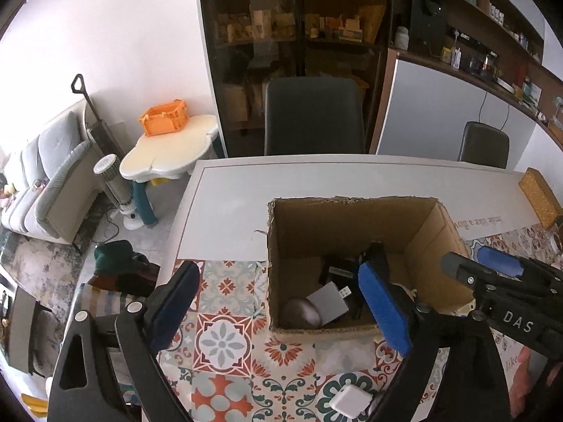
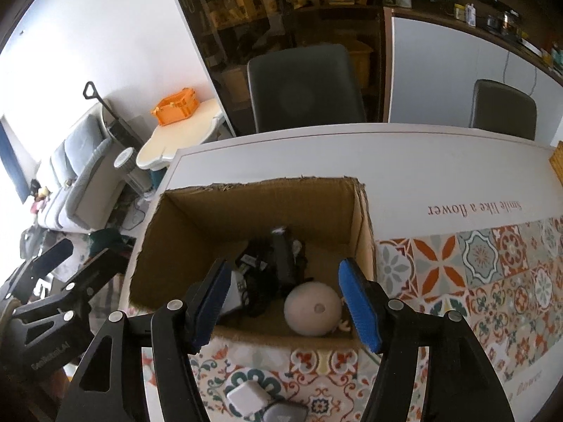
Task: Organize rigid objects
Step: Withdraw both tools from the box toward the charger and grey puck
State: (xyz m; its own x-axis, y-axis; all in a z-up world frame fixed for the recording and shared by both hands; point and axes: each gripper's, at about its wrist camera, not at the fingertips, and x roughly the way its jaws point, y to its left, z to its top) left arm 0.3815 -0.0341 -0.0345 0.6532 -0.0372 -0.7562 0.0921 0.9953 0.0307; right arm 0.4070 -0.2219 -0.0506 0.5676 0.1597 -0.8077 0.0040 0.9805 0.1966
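Corrugated brown card forms the open box [image 2: 253, 211], which stands on the patterned tablecloth [image 2: 492, 274] and already holds a smooth pale dome-shaped device [image 2: 313, 307] against its near wall, with black angular items [image 2: 278, 263] behind that device. Both the right gripper [image 2: 286, 302] and the left gripper [image 1: 278, 302] stand apart and empty over the box's near rim. A white square charger [image 2: 246, 399] lies outside, just before that rim; judged next, it wants a flat-sided pinch and a clean lift over the wall.

"Smile like a flower" on tablecloth [image 2: 473, 208], "DAS" on right tongs [image 1: 482, 265]
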